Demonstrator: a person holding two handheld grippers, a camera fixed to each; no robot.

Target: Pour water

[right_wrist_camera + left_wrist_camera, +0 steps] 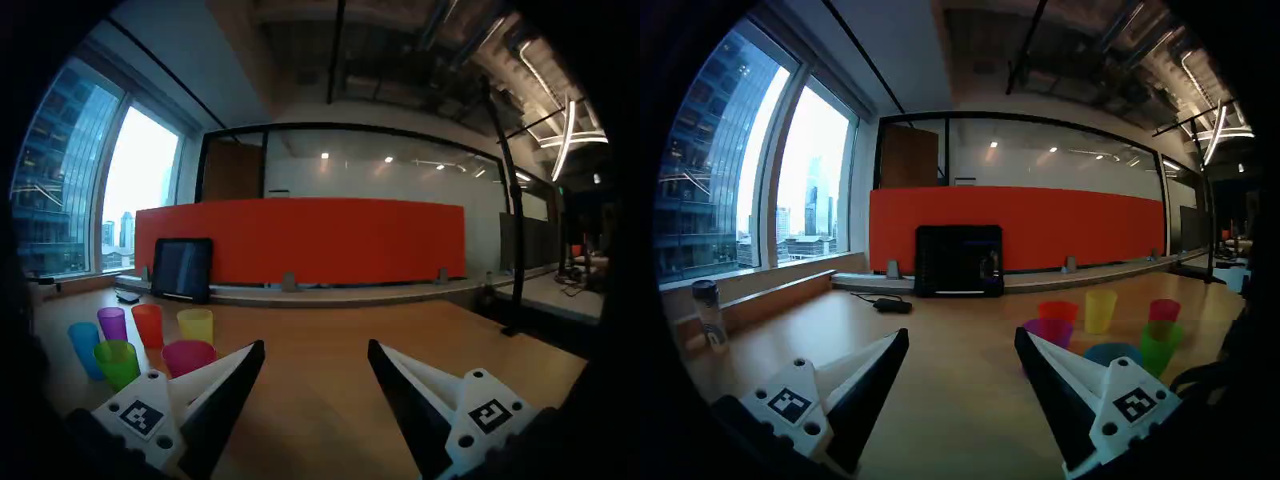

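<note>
- Landmark: black flat tablet point(958, 260), propped upright at back of light wooden desk point(960, 400), in front of orange partition panel point(1088, 228).
- Left gripper point(960, 336): jaws stood wide apart, nothing between them; aimed approx. at tablet, above desk.
- Right gripper point(315, 346): jaws wide, empty; aimed well to right of tablet.
- Clear plastic bottle w/ dark cap point(710, 314): on wooden window ledge point(776, 278), well left of tablet; upright, long axis vertical. Contents: could not tell.
- Six coloured plastic cups point(1101, 310): upright, mouths up, clustered front-right of tablet. In left gripper view they lay right of the jaws; in right gripper view the same cups point(147, 324) lay left of the jaws, so the cluster sat between the two grippers.
- Key relation: bottle lay far off to left of left gripper's jaws, well apart from cups.
- Judgement: left gripper was nearer the bottle; it would need a swing left & side-on grasp across the upright body. Right gripper prob. better placed for a cup.
</note>
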